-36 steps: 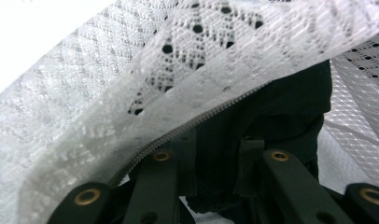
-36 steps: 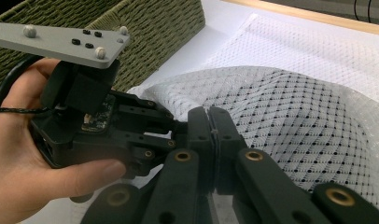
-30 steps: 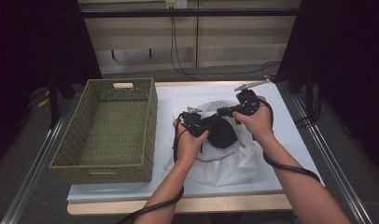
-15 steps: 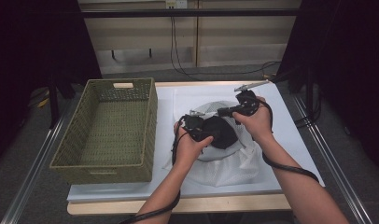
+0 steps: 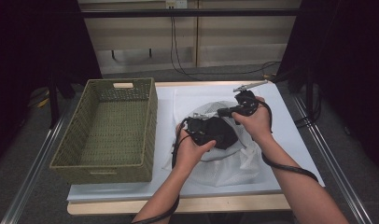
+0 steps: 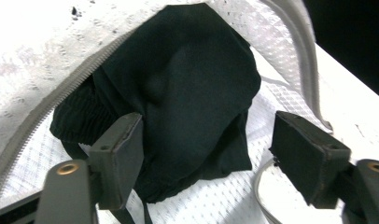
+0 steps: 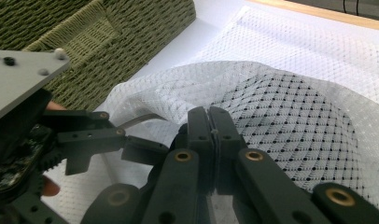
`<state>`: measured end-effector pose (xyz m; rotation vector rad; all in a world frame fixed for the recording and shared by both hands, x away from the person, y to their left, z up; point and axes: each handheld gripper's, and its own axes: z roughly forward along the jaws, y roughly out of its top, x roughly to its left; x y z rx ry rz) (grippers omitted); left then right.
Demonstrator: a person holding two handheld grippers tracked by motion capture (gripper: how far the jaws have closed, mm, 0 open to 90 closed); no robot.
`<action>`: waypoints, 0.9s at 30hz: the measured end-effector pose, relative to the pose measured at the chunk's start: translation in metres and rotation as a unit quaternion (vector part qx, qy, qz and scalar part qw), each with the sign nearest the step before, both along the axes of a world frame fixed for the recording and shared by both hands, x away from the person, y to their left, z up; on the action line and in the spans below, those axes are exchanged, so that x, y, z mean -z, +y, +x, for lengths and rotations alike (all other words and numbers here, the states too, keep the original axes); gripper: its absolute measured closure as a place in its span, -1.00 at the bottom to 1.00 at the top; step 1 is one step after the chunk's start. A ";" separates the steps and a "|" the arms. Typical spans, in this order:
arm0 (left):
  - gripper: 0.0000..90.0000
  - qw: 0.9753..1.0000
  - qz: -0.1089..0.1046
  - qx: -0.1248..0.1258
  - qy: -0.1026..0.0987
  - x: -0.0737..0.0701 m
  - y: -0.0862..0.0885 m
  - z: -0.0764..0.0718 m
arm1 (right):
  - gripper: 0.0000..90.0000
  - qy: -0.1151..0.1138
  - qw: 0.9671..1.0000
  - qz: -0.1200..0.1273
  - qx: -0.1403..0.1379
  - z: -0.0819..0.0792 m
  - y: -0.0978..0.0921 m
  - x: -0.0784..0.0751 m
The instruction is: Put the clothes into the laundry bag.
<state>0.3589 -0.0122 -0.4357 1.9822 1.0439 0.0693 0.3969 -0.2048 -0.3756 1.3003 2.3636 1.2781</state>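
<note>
1. White sheeting covers the wooden table (image 5: 131, 198), with dark curtains at both sides and cables trailing along the pale back wall.
2. Left gripper (image 6: 208, 161): its jaws stand wide apart, released, straddling the bundled black fabric garment (image 6: 178, 98) without clamping it. Over the past second this hand has slid slightly forward, deeper toward the opening.
3. Right gripper (image 7: 209, 133): its jaws are pressed flat together, pinching the edge of the white mesh zippered laundry bag (image 7: 281, 116) and lifting that flap, much as it did a second ago.
4. The garment lies inside the bag's unzipped mouth, the grey zipper track (image 6: 47, 93) curving around it, in the middle of the table.
5. My reading: with the mouth held up and the left jaws now bracketing the cloth, the garment is ready to be seized, whether pushed in or drawn out I cannot tell.
6. Left of the bag stands an olive-green woven rectangular basket (image 5: 145, 135), nothing in it.
</note>
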 end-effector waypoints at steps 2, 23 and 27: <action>-0.33 1.000 0.005 0.007 0.009 0.000 -0.001 -0.001 | 0.98 0.003 1.000 0.000 0.000 0.000 0.001 0.000; 0.04 0.996 0.060 0.006 0.071 0.028 0.005 0.007 | 0.98 0.001 1.000 -0.001 -0.004 -0.001 0.001 0.001; 0.30 0.996 0.055 0.012 0.069 0.032 -0.001 0.008 | 0.98 0.000 1.000 -0.002 -0.002 -0.001 0.000 0.000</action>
